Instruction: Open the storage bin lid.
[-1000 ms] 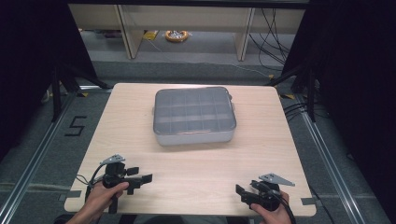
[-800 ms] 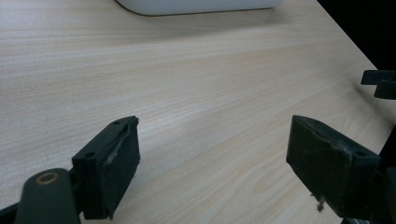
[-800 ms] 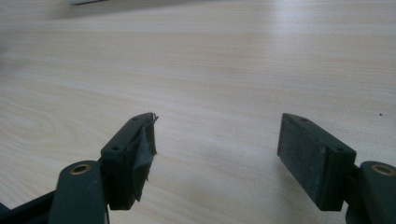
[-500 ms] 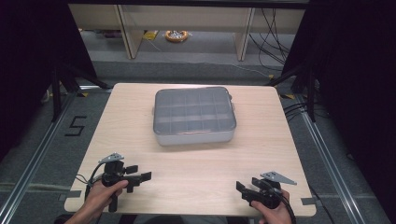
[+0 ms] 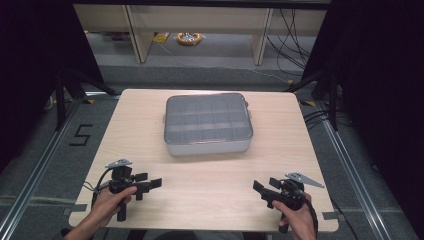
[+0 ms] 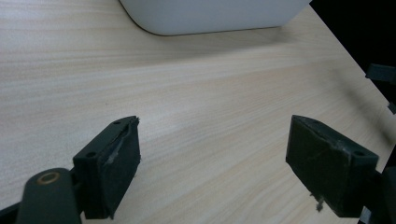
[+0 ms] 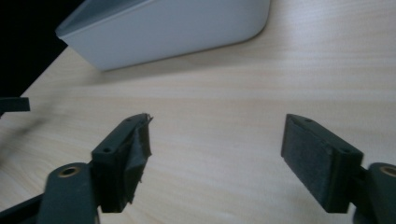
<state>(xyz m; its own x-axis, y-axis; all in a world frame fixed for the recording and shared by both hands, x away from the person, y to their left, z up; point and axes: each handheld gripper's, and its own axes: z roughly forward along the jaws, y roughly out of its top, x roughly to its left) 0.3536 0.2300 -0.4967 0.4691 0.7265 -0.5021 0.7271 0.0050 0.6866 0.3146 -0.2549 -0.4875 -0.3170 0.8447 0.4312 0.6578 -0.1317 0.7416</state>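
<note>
A: Where was the grey compartment box (image 5: 208, 124)?
B: Mid-table (image 5: 200, 180), lid shut, well beyond both claws.
A: Claws?
B: Left claw (image 5: 150, 184) and right claw (image 5: 263, 191) both wide open, empty, near the table's front edge

Pale wood-grain counter (image 5: 150, 135) with rounded corners. A grey lidded compartment box (image 5: 207, 124) lies flat on it, centred left to right and toward the far edge. Counter surface nearer than the box is bare wood.
</note>
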